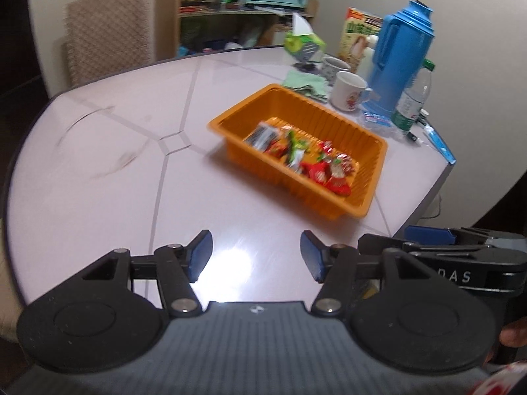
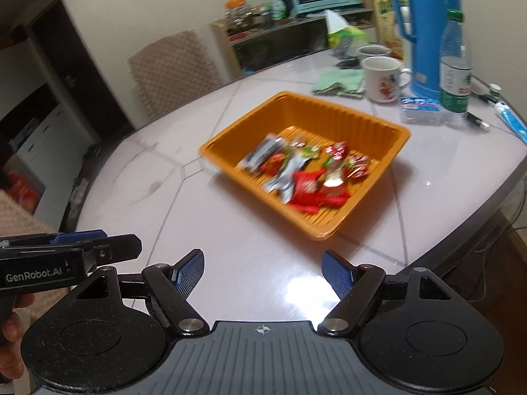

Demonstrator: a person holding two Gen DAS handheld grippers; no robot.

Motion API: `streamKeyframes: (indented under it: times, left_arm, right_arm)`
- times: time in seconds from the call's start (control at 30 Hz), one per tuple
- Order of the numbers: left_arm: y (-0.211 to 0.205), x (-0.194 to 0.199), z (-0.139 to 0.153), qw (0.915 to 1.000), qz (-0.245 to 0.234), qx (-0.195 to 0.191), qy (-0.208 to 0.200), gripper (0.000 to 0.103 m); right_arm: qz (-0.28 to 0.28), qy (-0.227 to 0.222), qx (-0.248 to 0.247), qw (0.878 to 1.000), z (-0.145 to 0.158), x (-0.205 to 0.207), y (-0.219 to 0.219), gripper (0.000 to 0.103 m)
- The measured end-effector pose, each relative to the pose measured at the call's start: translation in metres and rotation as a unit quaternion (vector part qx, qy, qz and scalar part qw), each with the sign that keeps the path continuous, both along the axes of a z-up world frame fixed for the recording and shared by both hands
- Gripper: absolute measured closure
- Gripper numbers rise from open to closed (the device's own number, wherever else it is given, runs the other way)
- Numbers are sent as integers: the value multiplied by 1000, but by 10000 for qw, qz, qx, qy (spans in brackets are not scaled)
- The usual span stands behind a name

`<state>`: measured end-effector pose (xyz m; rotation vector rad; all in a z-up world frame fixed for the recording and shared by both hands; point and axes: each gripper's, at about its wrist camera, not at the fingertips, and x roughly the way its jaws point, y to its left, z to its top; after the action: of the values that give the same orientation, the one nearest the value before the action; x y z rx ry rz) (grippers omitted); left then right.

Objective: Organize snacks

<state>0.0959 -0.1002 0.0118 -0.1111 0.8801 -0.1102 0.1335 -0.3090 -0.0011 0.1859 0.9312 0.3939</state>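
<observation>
An orange plastic tray (image 1: 362, 133) (image 2: 329, 112) sits on the pale table and holds several wrapped snacks (image 1: 306, 158) (image 2: 303, 174), red, green and silver, lying in its nearer half. My left gripper (image 1: 255, 251) is open and empty, above the table's near edge, well short of the tray. My right gripper (image 2: 262, 271) is also open and empty, at about the same distance from the tray. The right gripper shows at the right edge of the left wrist view (image 1: 428, 240), and the left gripper at the left edge of the right wrist view (image 2: 82, 247).
Behind the tray stand a blue thermos (image 1: 402, 56) (image 2: 425, 26), a water bottle (image 1: 413, 98) (image 2: 456, 69), two mugs (image 1: 349, 92) (image 2: 382, 79), a green cloth (image 2: 339, 80), a tissue pack (image 1: 301, 42) and a small packet (image 2: 420, 105). A chair (image 1: 108, 39) stands beyond the table.
</observation>
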Motion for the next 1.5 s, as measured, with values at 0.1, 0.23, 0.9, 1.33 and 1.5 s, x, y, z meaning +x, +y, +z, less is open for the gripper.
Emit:
streamKeyframes:
  times: [0.1, 0.23, 0.9, 1.33, 1.5]
  left_arm:
    - [9, -25, 2, 9997, 244, 31, 27, 42]
    - [23, -53, 2, 9989, 458, 44, 95, 42]
    - [103, -127, 9, 9952, 957, -16, 209, 40]
    - [117, -127, 6, 9962, 839, -73, 237, 40]
    - [116, -125, 6, 9965, 801, -78, 219, 40]
  right_arm:
    - [252, 40, 37, 9997, 0, -14, 9, 25]
    - [488, 53, 40, 9988, 2, -31, 20, 25]
    - [1013, 130, -252, 9945, 15, -81, 106, 25]
    - [1040, 159, -344, 9939, 13, -88, 124, 25]
    - [975, 150, -340, 9945, 13, -85, 123, 25]
